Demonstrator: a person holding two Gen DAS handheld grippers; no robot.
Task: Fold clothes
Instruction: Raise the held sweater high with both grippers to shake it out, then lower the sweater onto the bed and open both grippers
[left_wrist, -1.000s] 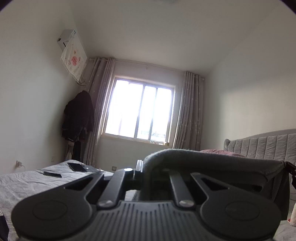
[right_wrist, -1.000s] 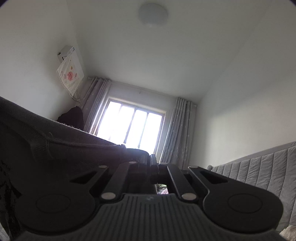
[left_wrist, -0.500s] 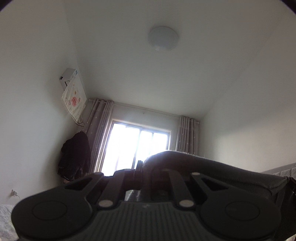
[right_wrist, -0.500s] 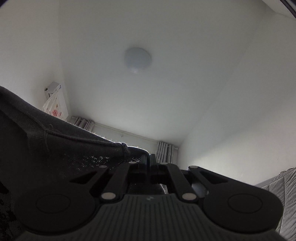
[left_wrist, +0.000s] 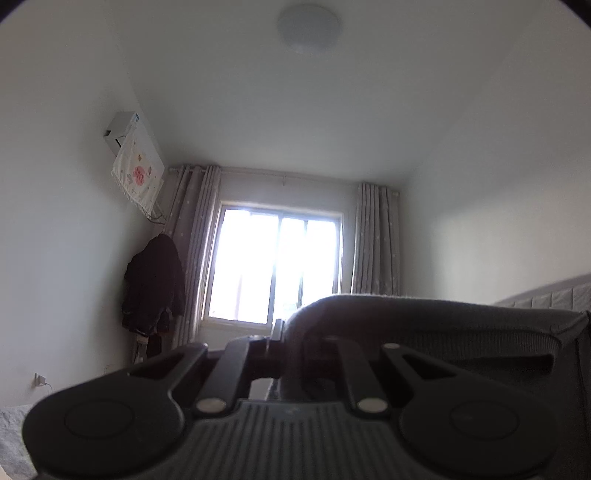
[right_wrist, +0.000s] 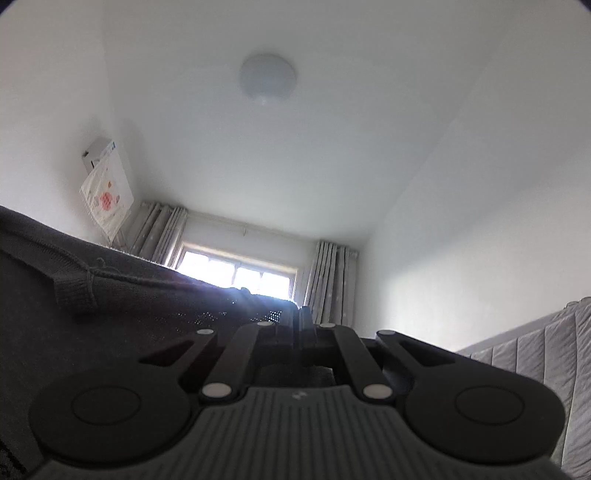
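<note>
Two grippers, left gripper (left_wrist: 282, 330) and right gripper (right_wrist: 299, 317), clamp a dark garment (right_wrist: 110, 302) below the ceiling lamp (right_wrist: 267, 79)

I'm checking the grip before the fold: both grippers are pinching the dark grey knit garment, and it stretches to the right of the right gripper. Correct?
Not quite. In the right wrist view the dark grey knit garment stretches to the left of the right gripper, not the right. Both grippers, including the left gripper, do pinch it.

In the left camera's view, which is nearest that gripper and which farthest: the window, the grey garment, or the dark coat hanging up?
1. Grey garment: in the left gripper, trailing right.
2. Dark coat: hanging left, by the curtain.
3. Window: far wall, centre, slightly beyond the coat.
</note>
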